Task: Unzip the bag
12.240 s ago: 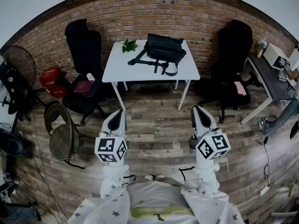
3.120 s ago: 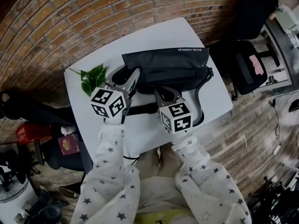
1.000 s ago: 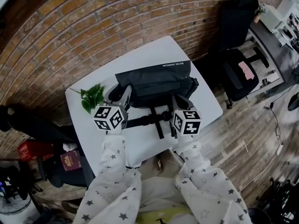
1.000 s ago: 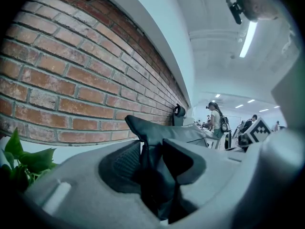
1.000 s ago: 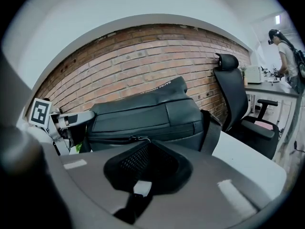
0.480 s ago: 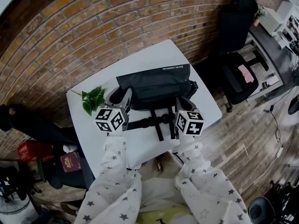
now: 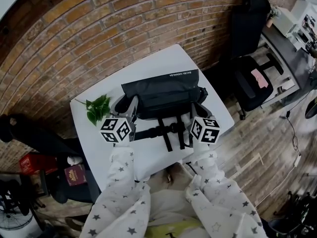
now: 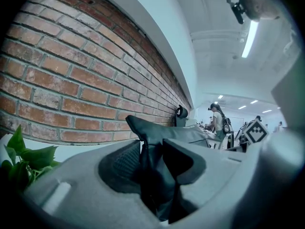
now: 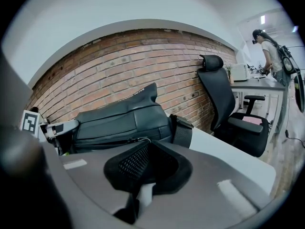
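Note:
A black bag [image 7: 163, 90] lies on the white table [image 7: 148, 66] with its straps [image 7: 166, 129] trailing toward me. My left gripper [image 7: 134, 102] is at the bag's left end. In the left gripper view the left gripper [image 8: 152, 147] is shut on a fold of the bag's fabric [image 8: 143, 125]. My right gripper [image 7: 192, 106] is at the front of the bag, near its right end. In the right gripper view the right gripper [image 9: 143, 144] is nearly closed, its tips at the small zipper pull [image 9: 136, 139] on the bag [image 9: 119, 116].
A green leafy sprig [image 7: 97, 109] lies on the table left of the bag. A brick wall [image 7: 99, 29] runs behind the table. Black office chairs [image 7: 250, 78] stand to the right. A chair holding a red booklet [image 7: 74, 172] stands at the lower left.
My right gripper has slid to the right along the bag's front, toward its right end. The left gripper has stayed on the bag's left end.

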`<action>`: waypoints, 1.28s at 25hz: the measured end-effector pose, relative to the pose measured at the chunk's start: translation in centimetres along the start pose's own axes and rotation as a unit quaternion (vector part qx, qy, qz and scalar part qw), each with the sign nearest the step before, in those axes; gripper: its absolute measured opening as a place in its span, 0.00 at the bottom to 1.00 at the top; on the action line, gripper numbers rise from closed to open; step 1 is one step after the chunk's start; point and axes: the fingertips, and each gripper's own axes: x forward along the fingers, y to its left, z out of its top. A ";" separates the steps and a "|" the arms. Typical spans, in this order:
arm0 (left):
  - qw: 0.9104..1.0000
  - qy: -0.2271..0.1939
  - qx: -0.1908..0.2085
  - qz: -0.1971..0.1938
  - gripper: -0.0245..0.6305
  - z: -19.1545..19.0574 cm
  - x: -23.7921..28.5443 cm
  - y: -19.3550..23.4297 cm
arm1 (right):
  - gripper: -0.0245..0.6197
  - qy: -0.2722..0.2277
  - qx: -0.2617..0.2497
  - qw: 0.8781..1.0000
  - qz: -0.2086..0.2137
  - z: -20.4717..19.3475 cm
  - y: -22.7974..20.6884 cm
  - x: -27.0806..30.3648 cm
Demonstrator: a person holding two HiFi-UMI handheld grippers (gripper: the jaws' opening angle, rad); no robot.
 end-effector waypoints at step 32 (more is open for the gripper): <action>0.999 0.016 0.006 0.038 0.32 -0.6 -0.9 -0.3 | 0.16 -0.009 0.010 0.999 0.033 0.8 -4.5 -0.6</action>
